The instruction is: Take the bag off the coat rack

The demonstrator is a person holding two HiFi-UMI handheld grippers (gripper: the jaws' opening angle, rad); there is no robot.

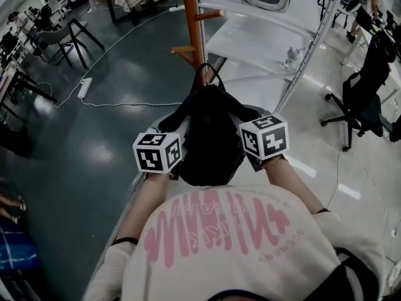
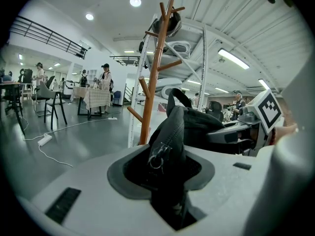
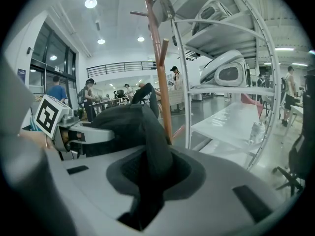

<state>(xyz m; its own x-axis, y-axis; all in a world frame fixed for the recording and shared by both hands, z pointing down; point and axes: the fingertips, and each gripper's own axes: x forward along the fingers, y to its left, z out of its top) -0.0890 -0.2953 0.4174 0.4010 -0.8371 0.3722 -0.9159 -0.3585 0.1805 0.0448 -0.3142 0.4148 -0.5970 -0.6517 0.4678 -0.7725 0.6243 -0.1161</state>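
A black bag (image 1: 210, 137) hangs in front of me between both grippers, close to the orange wooden coat rack (image 1: 191, 24). Its handle loop (image 1: 207, 74) stands up right beside the pole, and I see it over no peg. My left gripper (image 1: 177, 123) is shut on the bag's left side. In the left gripper view the jaws pinch the zipper edge (image 2: 170, 146), with the ring pull just above them. My right gripper (image 1: 245, 115) is shut on the right side, clamped on a fold of fabric (image 3: 150, 151). Each gripper's marker cube shows in the other's view.
A white metal shelf rack (image 1: 313, 36) stands right of the coat rack, with a clear bottle (image 1: 291, 58) on its shelf. A black office chair (image 1: 363, 99) is at the right. A power strip and cable (image 1: 84, 86) lie on the dark floor at the left, near chairs and tables.
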